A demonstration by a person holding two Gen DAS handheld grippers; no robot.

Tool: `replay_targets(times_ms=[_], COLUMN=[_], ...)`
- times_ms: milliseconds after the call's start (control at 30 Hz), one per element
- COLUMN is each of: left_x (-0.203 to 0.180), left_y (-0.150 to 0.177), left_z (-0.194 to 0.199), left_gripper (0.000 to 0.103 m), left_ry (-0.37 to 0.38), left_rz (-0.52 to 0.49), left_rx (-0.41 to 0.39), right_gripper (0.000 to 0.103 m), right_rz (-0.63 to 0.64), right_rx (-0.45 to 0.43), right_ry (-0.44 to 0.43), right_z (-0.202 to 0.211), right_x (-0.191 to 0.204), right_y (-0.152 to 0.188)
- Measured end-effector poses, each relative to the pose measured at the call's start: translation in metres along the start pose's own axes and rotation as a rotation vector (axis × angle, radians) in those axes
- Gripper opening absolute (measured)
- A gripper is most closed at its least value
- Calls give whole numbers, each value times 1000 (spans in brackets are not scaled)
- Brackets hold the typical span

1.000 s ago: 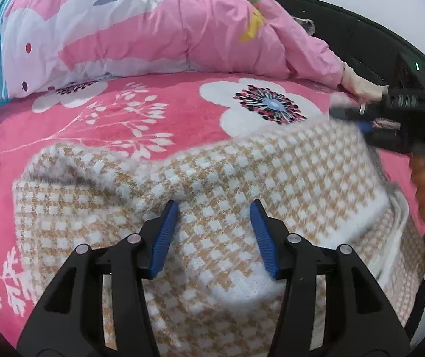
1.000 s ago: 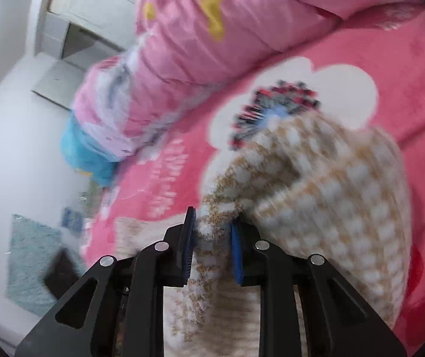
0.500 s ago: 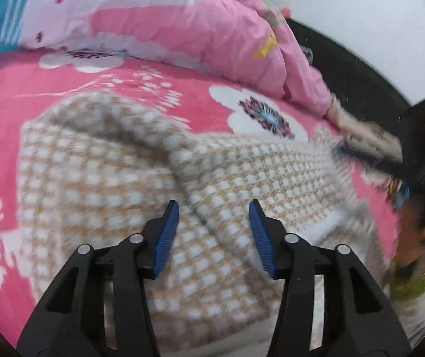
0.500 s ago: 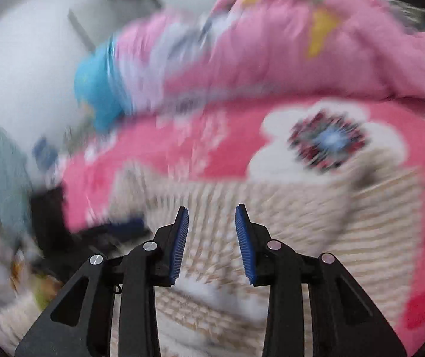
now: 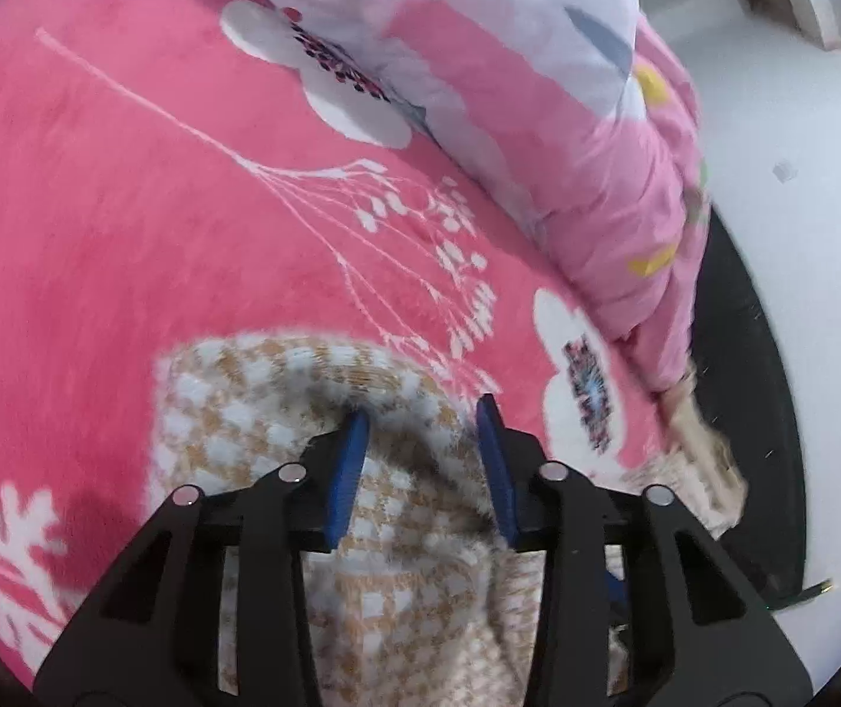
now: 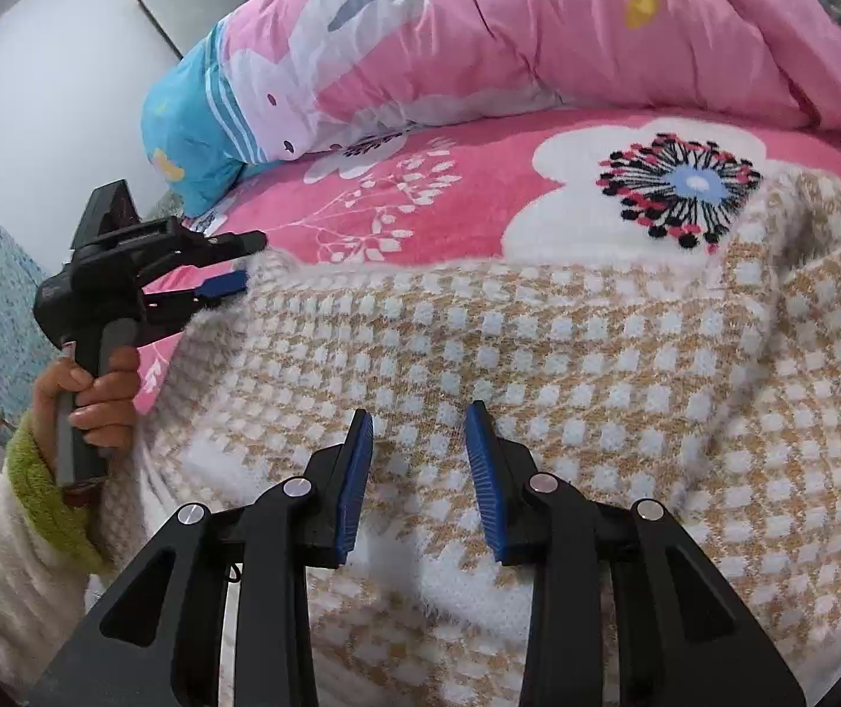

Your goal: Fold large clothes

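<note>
Checked sweater (image 6: 567, 353) spread on pink flowered bed blanket (image 6: 455, 200), below the pink quilt (image 6: 538, 29). Left gripper (image 5: 420, 412): fingers closing around a raised sweater fold, contact unclear. Right gripper (image 6: 418, 412): fingers apart, holding nothing, over the sweater.

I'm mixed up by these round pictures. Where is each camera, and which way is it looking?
Left wrist: on the left gripper, looking down at the sweater, blanket and quilt; only its fingers show.
Right wrist: on the right gripper, above the sweater; the left gripper, hand and sleeve show.
Shared: sweater, blanket, quilt.
</note>
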State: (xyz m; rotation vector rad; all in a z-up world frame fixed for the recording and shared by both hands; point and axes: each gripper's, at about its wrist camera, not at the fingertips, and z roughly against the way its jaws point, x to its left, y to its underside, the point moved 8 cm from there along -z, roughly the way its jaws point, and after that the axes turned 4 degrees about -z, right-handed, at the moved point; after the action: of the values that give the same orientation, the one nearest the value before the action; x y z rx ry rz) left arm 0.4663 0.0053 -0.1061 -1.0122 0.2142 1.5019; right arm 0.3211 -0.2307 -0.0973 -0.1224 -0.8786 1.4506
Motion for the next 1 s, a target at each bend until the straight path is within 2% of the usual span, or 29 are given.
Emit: replay_targets(times_ms=[67,167,233,267,333,400,467,500,533,633,700,767,867,933,1000], left_x=[-6,-31,-68,-83,-122,-139,-137,-128,-122,-117,-115,-112,-117,-125,-124], left_y=[7,15,27,31,54,78,92,98,104,106,106,106,105,109,118], left_z=[17,43,49,46,25,-6,-29,-43,-44,-40,-38,-38,-24,-12,-7], left_gripper=[40,43,45,47,50,50,50,49,48,48,48,48,48,49,50], left_ry=[-69,-79,-69,-62,-35,-62,-112,-163,-182,-175,-156,-138,-116,-115,-147], left_rz=[-49,-135,-264,-317,-457,-548,-584,-596,-605,-621,-612,-596,-573,-607,-645], left_rx=[-55,-130,-142,-129,-54,33,84,105,103,67,69,74,57,43,57], right_gripper=[33,33,33,33,33,33,33,33,33,33,33,33,34,40,48], right_rz=[-3,-17,-30,-36,-51,-100,-158,-160,-153,-131,-101,-48,-63,-35,31], right_rx=[-2,2,-1,-2,4,20,-8,-36,-54,-37,18,12,1,-34,-30], right_ry=[-4,-8,-6,-4,-4,-20,-32,-15,20,120,168,214,231,198,212], right_z=[1,-1,-1,-1,1,8,24,33,38,25,1,-3,20,38,41], right_x=[3,5,6,7,7,5,-3,-7,-12,-32,-42,-40,-30,-16,-6], right_y=[1,0,-1,-1,-3,-8,-21,-30,-39,-51,-43,-40,-40,-35,-22])
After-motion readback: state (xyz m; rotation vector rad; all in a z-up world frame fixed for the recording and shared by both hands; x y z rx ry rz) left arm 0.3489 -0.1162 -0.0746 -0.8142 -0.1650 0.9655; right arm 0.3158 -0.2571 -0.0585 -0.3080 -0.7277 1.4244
